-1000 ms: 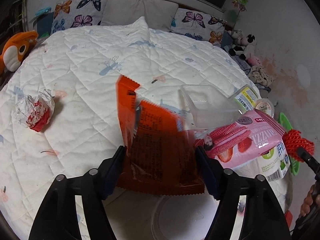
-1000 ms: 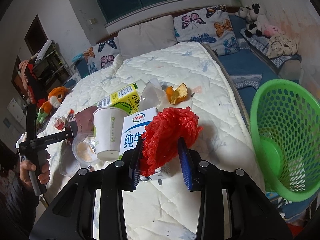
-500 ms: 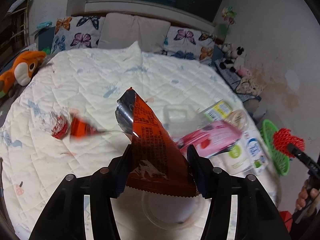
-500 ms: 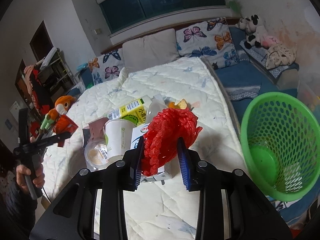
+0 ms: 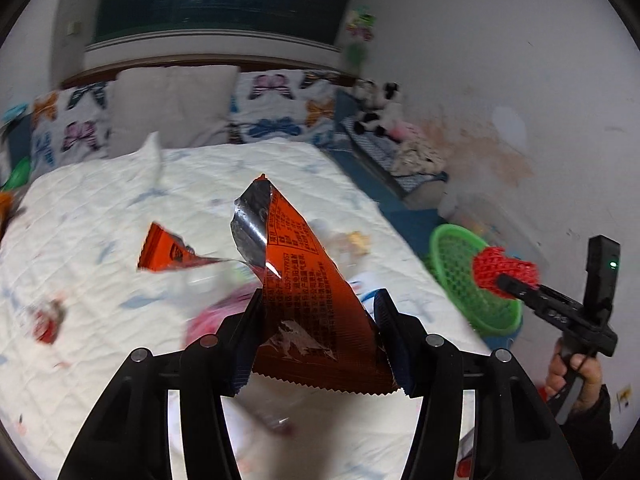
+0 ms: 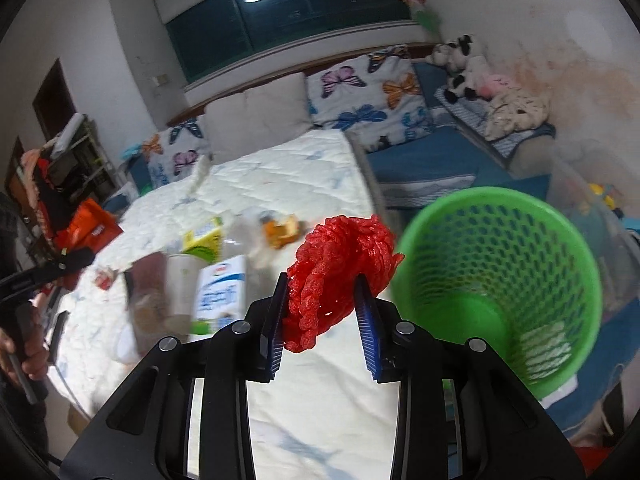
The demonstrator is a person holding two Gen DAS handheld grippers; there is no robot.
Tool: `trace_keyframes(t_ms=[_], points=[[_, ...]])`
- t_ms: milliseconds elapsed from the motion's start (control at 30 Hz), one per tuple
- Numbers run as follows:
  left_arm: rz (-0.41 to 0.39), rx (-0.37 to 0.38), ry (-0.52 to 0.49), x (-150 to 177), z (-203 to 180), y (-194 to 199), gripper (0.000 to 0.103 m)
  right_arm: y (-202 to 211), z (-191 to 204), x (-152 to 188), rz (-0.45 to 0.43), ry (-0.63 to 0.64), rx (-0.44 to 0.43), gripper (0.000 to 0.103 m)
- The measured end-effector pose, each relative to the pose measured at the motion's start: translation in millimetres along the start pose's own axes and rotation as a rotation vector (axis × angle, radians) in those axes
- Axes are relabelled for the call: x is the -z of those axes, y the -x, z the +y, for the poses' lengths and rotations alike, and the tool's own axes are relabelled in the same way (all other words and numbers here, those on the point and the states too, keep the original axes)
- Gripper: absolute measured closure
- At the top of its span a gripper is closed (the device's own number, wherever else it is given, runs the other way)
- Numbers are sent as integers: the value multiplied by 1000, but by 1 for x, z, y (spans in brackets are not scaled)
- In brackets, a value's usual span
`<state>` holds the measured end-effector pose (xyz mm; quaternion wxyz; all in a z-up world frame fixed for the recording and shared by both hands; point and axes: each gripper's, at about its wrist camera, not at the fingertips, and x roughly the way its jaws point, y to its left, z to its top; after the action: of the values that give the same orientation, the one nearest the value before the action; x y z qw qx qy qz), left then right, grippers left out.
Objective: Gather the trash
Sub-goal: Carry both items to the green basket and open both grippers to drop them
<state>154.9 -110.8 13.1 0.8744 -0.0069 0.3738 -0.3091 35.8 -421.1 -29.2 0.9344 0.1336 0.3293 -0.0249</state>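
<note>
My left gripper (image 5: 318, 300) is shut on an orange snack wrapper (image 5: 308, 276), held up above the white bed (image 5: 100, 208); a torn flap (image 5: 168, 252) of the wrapper sticks out to the left. My right gripper (image 6: 320, 284) is shut on a red foam net (image 6: 340, 252), just left of the green mesh basket (image 6: 560, 320) that stands on the floor beside the bed. In the left wrist view the right gripper (image 5: 516, 284) holds the red net (image 5: 502, 268) in front of the basket (image 5: 460, 276).
Blurred trash lies on the bed: a milk carton (image 6: 220, 292), a paper cup (image 6: 182, 280), a yellow-green carton (image 6: 204, 240), an orange peel (image 6: 282, 228), a crumpled red-white wrapper (image 5: 48, 320). Pillows (image 6: 256, 116) and plush toys (image 6: 460, 68) line the far side.
The left gripper has squeezed the wrapper narrower, lifted it off the bed and swung right. The right gripper has carried the red net right, closer to the green basket.
</note>
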Motion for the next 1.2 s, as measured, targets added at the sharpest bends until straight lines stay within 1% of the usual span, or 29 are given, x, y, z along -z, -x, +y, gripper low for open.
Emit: trace_keyframes(t_ms=[133, 333, 367, 400, 467, 700, 733, 767, 800, 933, 1033, 1200], points=[[24, 50, -55, -9, -40, -26, 50, -4, -26, 2, 19, -16, 48, 68], [60, 103, -135, -22, -97, -62, 50, -9, -69, 11, 50, -49, 106, 66], [66, 112, -149, -23, -106, -69, 50, -9, -74, 13, 53, -51, 117, 64], [72, 118, -162, -24, -114, -75, 50, -9, -80, 15, 57, -55, 124, 56], [91, 134, -192, -25, -133, -90, 50, -7, -89, 18, 56, -63, 138, 51], [148, 182, -252, -23, -188, -131, 50, 3, -115, 27, 55, -94, 150, 49], [156, 185, -266, -22, -197, -139, 50, 6, -117, 28, 52, -98, 151, 46], [160, 187, -272, -21, -202, -143, 50, 9, -119, 29, 46, -101, 153, 39], [166, 188, -278, -21, -207, -148, 50, 13, -120, 31, 40, -101, 155, 37], [200, 195, -293, -18, -226, -169, 50, 22, -121, 36, 33, -96, 159, 37], [218, 195, -302, -16, -238, -183, 47, 27, -123, 38, 29, -96, 155, 37], [240, 194, -299, -9, -249, -198, 28, 34, -125, 39, 24, -105, 143, 37]])
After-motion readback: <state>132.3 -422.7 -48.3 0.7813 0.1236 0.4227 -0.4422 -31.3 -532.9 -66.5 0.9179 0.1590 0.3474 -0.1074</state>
